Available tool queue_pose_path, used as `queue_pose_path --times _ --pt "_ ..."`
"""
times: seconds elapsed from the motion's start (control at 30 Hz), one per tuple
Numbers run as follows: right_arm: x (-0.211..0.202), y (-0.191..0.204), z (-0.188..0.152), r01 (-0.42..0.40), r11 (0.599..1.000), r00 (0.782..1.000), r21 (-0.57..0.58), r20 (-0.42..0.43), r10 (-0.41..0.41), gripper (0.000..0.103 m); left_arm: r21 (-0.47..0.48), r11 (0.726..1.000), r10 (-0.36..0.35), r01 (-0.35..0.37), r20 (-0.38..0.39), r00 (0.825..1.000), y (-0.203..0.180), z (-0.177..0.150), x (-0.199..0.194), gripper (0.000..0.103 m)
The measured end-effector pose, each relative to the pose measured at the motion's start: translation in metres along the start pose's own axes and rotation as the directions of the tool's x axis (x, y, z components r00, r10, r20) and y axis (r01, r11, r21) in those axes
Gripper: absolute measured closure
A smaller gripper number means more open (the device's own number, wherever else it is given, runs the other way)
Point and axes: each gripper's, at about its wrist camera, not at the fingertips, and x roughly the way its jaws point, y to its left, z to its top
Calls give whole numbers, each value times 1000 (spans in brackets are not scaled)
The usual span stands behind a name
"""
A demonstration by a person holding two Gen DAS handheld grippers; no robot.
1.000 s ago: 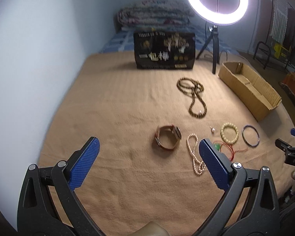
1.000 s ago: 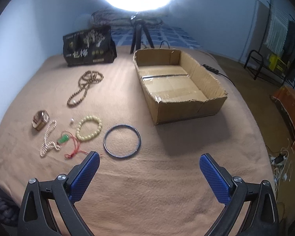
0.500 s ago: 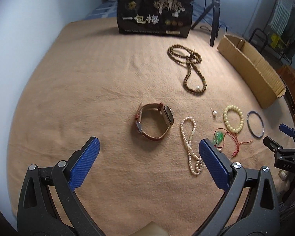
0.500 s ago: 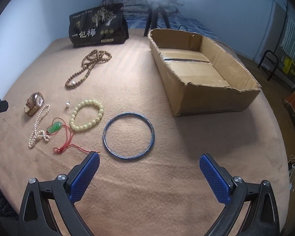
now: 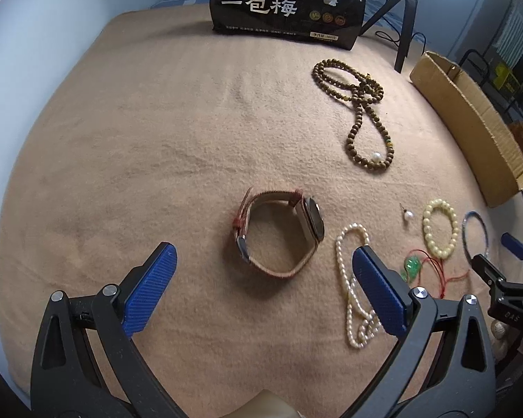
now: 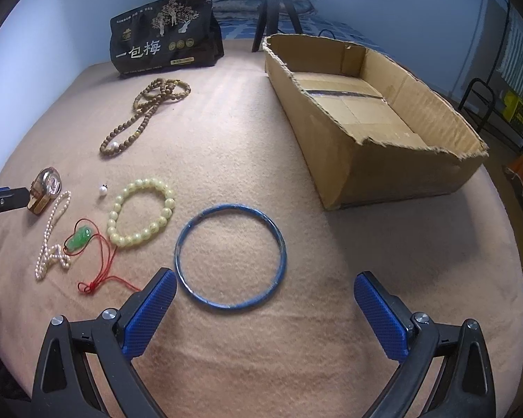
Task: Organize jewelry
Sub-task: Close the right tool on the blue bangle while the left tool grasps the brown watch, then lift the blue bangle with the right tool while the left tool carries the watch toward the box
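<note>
My left gripper [image 5: 261, 278] is open and empty, just short of a wristwatch [image 5: 279, 231] with a reddish strap lying on the tan blanket. A pearl necklace [image 5: 352, 278] lies beside its right finger. My right gripper [image 6: 263, 308] is open and empty, just short of a blue bangle [image 6: 230, 256]. Left of the bangle lie a pale yellow bead bracelet [image 6: 141, 216], a green pendant on red cord [image 6: 80, 238], a single pearl earring [image 6: 103, 190] and the pearl necklace [image 6: 52, 233]. A brown bead necklace [image 6: 146, 111] lies farther back. An open cardboard box [image 6: 366, 115] stands at the right.
A black printed bag [image 6: 164, 41] stands at the back of the blanket, next to a ring-light tripod [image 6: 273, 10]. A pale wall runs along the left. The blanket's edge drops off at the right, with a rack and clutter on the floor beyond.
Both grippers have moved forward and lower toward the blanket. The watch now sits between the left fingers' line, and the blue bangle has come close to the right gripper. Both stay open.
</note>
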Motion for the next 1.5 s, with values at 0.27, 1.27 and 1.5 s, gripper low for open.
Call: queue_pose_path --times 0.27,1.27,1.5 --pt "8 6 3 -1 1000 1000 1 -12 1 0 -21 998 59 -59 -18 998 2 7 18 0" --pt "12 18 8 -56 997 998 -59 -32 54 30 -10 1000 4 -4 -48 999 -12 12 23 42" --pt "0 23 10 -69 995 998 -65 -7 69 30 -1 1000 10 -10 -13 1000 -15 16 13 43"
